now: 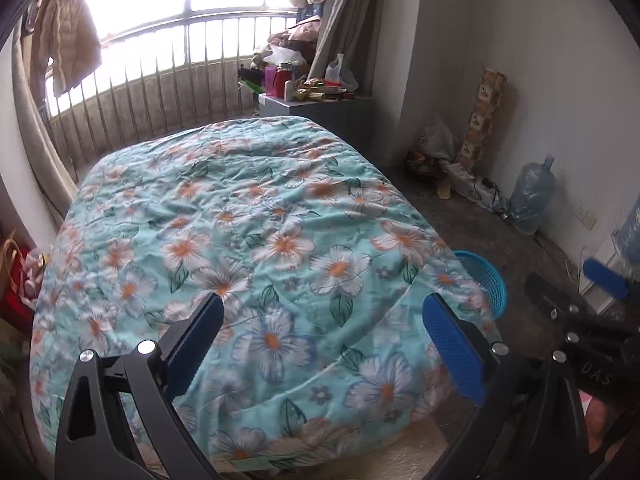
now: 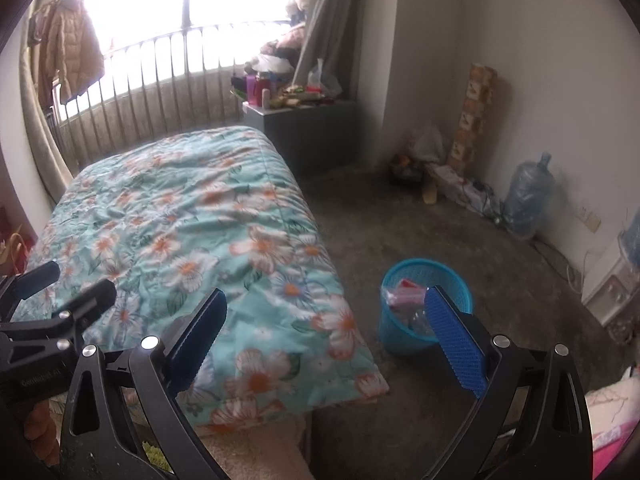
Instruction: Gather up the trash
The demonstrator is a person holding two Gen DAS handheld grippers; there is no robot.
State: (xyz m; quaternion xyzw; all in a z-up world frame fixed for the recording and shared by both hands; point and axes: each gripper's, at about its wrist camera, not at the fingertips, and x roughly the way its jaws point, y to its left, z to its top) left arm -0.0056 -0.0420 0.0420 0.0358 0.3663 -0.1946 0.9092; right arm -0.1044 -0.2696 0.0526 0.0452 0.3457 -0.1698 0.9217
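Two claws stand open and empty over the near end of the bed (image 1: 248,216). Blue basket (image 2: 424,304), holding wrappers, sits on the floor right of the bed, nearer the right claw (image 2: 336,340) than the left claw (image 1: 324,344).

A lived-in bedroom: floral quilt (image 1: 248,240) on a bed, jacket (image 1: 66,36) hung by the window.
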